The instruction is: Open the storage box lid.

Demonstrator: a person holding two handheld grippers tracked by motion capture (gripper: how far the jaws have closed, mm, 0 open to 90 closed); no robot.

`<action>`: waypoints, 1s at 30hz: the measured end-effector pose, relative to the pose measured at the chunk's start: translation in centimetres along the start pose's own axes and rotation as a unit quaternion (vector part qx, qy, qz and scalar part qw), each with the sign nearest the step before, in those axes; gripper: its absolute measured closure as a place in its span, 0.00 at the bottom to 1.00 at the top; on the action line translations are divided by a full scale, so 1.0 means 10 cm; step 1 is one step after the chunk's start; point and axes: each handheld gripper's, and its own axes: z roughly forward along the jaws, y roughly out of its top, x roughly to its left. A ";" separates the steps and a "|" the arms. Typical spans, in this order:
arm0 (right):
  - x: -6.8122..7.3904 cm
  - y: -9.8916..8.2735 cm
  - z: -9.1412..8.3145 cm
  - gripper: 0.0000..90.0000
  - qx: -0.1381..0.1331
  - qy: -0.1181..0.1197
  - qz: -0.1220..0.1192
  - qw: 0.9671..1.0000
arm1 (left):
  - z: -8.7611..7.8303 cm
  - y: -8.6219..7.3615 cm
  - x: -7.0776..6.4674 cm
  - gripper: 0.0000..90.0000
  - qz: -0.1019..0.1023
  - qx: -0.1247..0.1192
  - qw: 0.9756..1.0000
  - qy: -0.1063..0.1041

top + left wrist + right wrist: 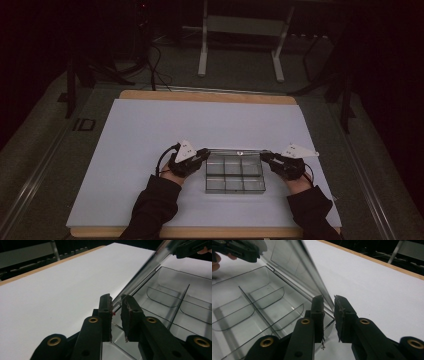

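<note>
Forearms come in low; my left claw (204,155) and right claw (265,157) each pinch an end of the clear lid (239,150) (long axis left-right), raised over the compartment box (235,184) on the white tabletop (150,130).

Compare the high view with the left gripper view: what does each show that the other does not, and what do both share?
High view alone: the person's dark sleeves, the white frame on the floor beyond the table, and the box as a whole, with all its compartments.

Left gripper view alone: the raised clear lid edge running between the left hand-held gripper's jaws, close up.

Both: the clear compartment box, the white table sheet and the right hand-held gripper at the lid's far end.
</note>
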 end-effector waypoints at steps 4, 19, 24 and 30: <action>-0.01 0.02 0.02 0.87 0.001 -0.007 0.007 1.000 | 0.01 0.00 0.02 0.90 -0.007 -0.004 1.000 0.003; -0.02 0.07 0.14 0.88 0.002 -0.037 0.023 0.999 | 0.08 0.02 0.06 0.93 -0.023 0.003 1.000 0.016; -0.03 0.08 0.18 0.88 0.002 -0.043 0.032 0.999 | 0.11 0.02 0.07 0.92 -0.030 0.002 0.999 0.020; -0.04 0.09 0.23 0.86 0.005 -0.051 0.042 0.998 | 0.14 0.01 0.08 0.90 -0.041 0.001 0.999 0.020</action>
